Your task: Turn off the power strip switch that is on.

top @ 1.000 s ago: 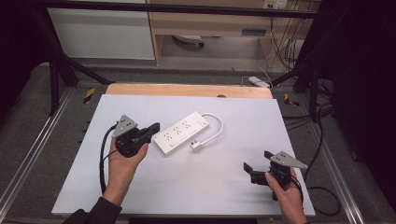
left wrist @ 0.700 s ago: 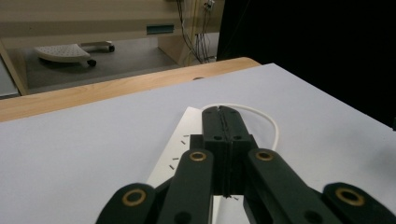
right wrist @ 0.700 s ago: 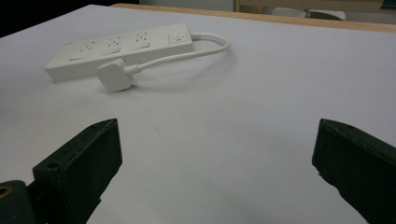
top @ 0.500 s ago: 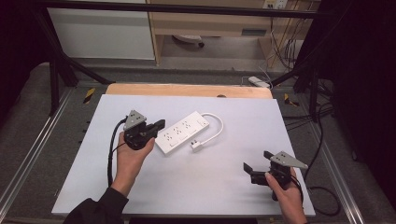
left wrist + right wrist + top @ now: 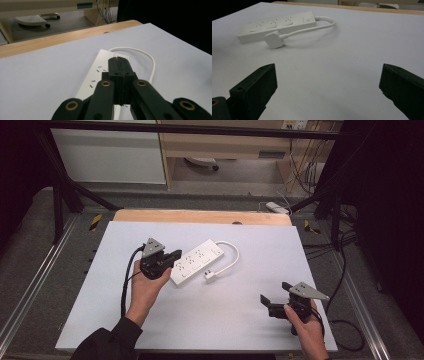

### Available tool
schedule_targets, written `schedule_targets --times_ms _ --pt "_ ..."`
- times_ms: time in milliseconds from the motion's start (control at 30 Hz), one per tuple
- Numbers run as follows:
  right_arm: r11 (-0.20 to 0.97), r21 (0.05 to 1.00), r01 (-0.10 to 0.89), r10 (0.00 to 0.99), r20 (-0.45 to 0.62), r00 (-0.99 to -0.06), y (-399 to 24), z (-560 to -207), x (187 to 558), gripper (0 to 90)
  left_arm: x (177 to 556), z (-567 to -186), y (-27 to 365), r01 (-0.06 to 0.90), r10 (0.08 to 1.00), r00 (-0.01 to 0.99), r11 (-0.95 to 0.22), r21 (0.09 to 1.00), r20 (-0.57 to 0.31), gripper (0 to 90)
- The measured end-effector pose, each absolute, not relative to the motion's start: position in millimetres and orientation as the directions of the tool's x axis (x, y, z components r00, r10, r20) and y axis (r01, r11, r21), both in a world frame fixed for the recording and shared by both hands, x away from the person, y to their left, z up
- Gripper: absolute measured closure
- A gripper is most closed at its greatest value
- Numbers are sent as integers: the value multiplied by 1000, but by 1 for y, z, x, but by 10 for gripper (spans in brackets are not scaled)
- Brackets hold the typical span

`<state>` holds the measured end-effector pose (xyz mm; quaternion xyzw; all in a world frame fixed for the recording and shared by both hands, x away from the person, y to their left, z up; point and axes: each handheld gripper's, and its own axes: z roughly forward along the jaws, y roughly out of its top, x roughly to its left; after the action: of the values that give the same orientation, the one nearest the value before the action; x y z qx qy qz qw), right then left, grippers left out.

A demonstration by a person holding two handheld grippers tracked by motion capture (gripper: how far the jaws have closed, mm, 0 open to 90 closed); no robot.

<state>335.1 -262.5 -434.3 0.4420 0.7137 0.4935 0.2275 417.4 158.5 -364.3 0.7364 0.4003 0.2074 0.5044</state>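
Observation:
A white power strip (image 5: pixel 196 261) lies slantwise on the white tabletop (image 5: pixel 210 325), its white cable looping round to a plug (image 5: pixel 210 276) beside it. My left gripper (image 5: pixel 175 256) is shut with nothing between its jaws, and its tips hover over the strip's near left end. In the left gripper view the closed jaws (image 5: pixel 118 65) cover the middle of the power strip (image 5: pixel 100 72). My right gripper (image 5: pixel 264 304) rests open near the table's front right, well apart from the strip. The right gripper view has the power strip (image 5: pixel 277 25) and plug (image 5: pixel 273 40) far ahead.
A wooden strip (image 5: pixel 200 216) borders the table's far edge. Behind it stand a desk, a wheeled base (image 5: pixel 200 164) and hanging cables on the floor. Metal rails run along both sides of the table. Bare tabletop lies between the two grippers.
My left gripper has moved right and slightly down, from beside the power strip's left end to over it. The right gripper has stayed where it was.

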Motion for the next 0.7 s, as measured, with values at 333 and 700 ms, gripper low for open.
schedule_targets --times_ms 333,700 --pt "124 905 406 849 115 -516 -262 -435 335 20 418 -375 153 395 794 599 -180 901 -104 900" --pt "131 904 407 845 113 -523 -261 -435 334 20 421 -385 152 419 798 596 -208 884 -95 900"
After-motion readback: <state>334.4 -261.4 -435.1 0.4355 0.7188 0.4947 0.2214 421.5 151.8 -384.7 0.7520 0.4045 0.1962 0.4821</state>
